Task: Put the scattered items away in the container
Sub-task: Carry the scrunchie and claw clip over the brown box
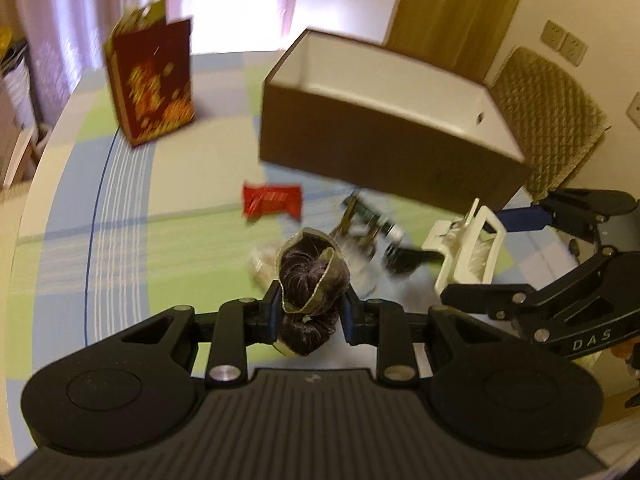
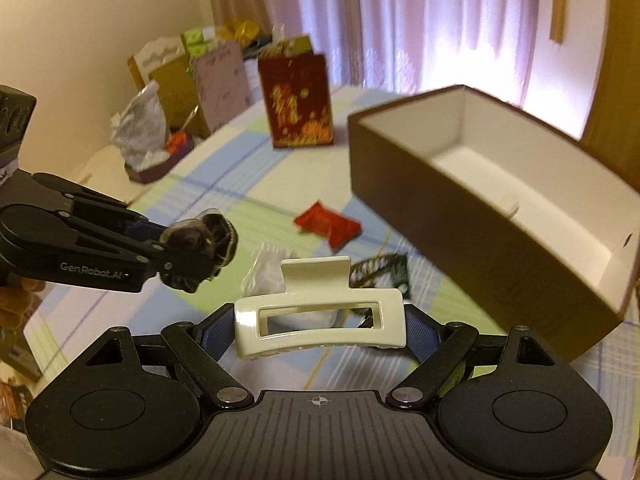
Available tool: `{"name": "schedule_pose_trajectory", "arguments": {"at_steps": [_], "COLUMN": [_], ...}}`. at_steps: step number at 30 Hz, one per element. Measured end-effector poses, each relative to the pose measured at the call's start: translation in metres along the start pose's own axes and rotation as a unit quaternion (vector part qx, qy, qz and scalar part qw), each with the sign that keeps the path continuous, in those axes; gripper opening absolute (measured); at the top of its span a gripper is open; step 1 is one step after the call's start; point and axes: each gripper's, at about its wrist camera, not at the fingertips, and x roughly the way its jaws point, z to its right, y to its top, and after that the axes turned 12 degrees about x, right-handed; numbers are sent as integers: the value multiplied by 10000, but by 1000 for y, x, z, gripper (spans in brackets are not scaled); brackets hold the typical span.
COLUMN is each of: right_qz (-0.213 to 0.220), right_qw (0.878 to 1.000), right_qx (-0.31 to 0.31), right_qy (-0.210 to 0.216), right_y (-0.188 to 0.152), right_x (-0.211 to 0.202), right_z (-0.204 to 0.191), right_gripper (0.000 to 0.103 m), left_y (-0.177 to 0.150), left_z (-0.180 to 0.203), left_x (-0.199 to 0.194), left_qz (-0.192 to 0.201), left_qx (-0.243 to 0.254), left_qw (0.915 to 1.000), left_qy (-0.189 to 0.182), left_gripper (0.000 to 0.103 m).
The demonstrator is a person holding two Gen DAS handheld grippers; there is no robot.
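While both tools are raised above the checked tablecloth (image 1: 120, 216), each one is clenched on a separate item. Left gripper (image 1: 310, 312): its blue pads press both sides of a dark velvet scrunchie (image 1: 310, 280) with a pale trim; the same hold appears at the left edge of the right wrist view. Right gripper (image 2: 320, 330): its pads clamp the two ends of a cream hair claw clip (image 2: 320, 320), which lies crosswise between the fingers. Container — a brown cardboard box (image 2: 480, 232) with a white interior — stands open-topped on the cloth, ahead and to the right of both tools; a small pale object lies inside, too blurred to identify. On the cloth near the box lie a red wrapper (image 1: 272, 202), a clear bag (image 2: 266, 272) and a dark patterned item (image 2: 380, 270) — the last is too blurred to name. Farther back stands a dark red gift bag (image 1: 154, 84).
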Motion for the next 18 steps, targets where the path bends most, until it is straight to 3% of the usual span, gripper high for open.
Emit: {"name": "schedule_pose_trajectory", "arguments": {"at_steps": [18], "right_qz": [991], "right_qw": [9911], "right_qx": [775], "right_qy": [-439], "right_y": [61], "right_x": [-44], "right_z": [82], "right_gripper": [89], "left_y": [104], "left_z": [32], "left_x": [17], "left_qz": [789], "left_qx": [824], "left_qw": [9933], "left_qy": [-189], "left_gripper": [24]}}
